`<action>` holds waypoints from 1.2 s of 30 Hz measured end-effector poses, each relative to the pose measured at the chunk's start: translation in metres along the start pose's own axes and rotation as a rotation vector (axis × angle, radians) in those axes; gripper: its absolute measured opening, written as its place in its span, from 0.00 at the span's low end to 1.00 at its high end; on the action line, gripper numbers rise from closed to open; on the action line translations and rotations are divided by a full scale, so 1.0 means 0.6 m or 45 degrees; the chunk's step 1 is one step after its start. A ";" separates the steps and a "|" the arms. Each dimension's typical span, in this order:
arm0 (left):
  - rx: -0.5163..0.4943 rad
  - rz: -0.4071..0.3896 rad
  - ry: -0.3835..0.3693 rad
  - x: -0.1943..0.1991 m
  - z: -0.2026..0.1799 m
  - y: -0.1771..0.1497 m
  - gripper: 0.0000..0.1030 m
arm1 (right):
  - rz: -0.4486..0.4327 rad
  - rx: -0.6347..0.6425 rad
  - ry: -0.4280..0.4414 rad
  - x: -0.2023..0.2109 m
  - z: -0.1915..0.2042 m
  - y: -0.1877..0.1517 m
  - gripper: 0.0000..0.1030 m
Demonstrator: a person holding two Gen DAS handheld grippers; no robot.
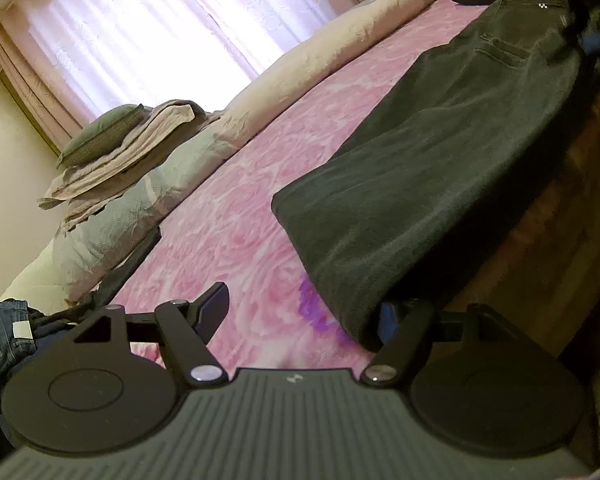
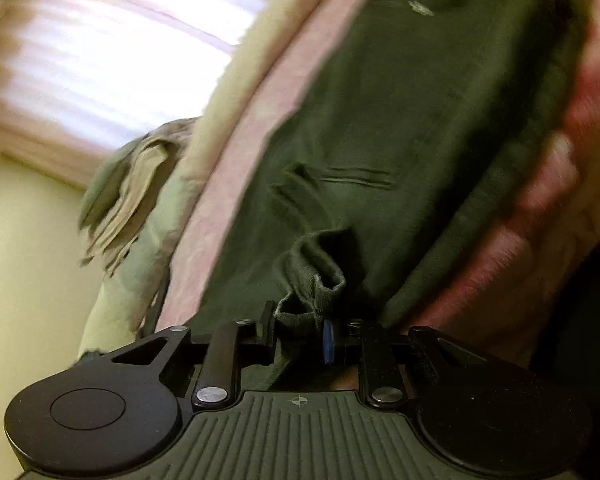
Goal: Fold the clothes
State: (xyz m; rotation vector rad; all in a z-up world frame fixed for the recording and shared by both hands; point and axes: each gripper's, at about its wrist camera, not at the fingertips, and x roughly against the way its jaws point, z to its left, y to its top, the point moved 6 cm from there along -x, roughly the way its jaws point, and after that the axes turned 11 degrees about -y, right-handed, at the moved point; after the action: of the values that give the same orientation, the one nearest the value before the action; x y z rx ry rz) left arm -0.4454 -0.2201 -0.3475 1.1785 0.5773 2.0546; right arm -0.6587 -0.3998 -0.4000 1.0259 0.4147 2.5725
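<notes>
Dark olive trousers [image 1: 440,184] lie lengthwise on the pink flowered bed cover [image 1: 240,220], with a back pocket showing at the far end. My left gripper [image 1: 302,312] stands open at their near hem. Its right finger [image 1: 392,316] is tucked at the edge of the cloth, and only bed cover shows between the fingers. In the blurred right wrist view, the right gripper [image 2: 300,336] is shut on a bunched fold [image 2: 312,280] of the same trousers [image 2: 380,140], which spread away from it over the bed cover [image 2: 236,152].
A stack of folded beige cloths topped by a green cushion [image 1: 112,148] rests on a long rolled duvet [image 1: 320,64] along the bed's far side. Blue jeans [image 1: 0,340] lie at lower left. A curtained window [image 1: 140,32] is behind. The wooden floor [image 1: 540,240] lies beyond the bed's right edge.
</notes>
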 end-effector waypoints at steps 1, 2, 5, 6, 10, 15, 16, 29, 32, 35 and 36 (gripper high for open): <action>0.006 0.003 0.003 -0.002 -0.001 -0.001 0.69 | -0.016 0.065 0.022 0.007 0.017 0.004 0.20; 0.009 0.002 0.013 -0.002 -0.002 -0.002 0.69 | -0.027 0.117 0.059 0.012 0.038 0.010 0.20; 0.029 0.001 0.054 0.002 -0.005 -0.005 0.68 | -0.080 0.296 0.235 0.032 0.117 0.026 0.20; 0.037 0.003 0.064 0.004 -0.006 -0.006 0.68 | -0.099 0.356 0.297 0.039 0.143 0.030 0.20; 0.056 0.005 0.053 0.007 -0.007 -0.006 0.67 | -0.107 0.414 0.217 0.032 0.133 0.029 0.20; 0.022 -0.002 0.017 0.009 -0.007 -0.003 0.66 | 0.067 0.094 -0.002 -0.010 0.006 0.015 0.20; 0.018 -0.003 0.006 0.009 -0.006 -0.003 0.66 | 0.086 0.052 -0.019 -0.011 -0.010 0.009 0.20; -0.024 -0.115 -0.210 0.081 0.009 -0.017 0.63 | 0.095 -0.054 -0.036 0.026 -0.017 0.013 0.20; 0.025 -0.138 -0.224 0.098 0.028 -0.019 0.63 | 0.049 0.017 -0.079 0.050 -0.011 0.016 0.51; 0.068 -0.155 -0.217 0.107 0.049 -0.014 0.64 | -0.039 0.101 -0.114 0.077 -0.006 0.028 0.68; 0.077 -0.158 -0.213 0.106 0.055 -0.009 0.64 | -0.069 0.131 -0.121 0.086 -0.004 0.034 0.68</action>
State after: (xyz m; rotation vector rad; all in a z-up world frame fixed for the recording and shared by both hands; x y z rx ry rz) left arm -0.4371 -0.1680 -0.2991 1.3020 0.6190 1.8256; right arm -0.6995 -0.3970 -0.3628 1.1507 0.5464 2.4655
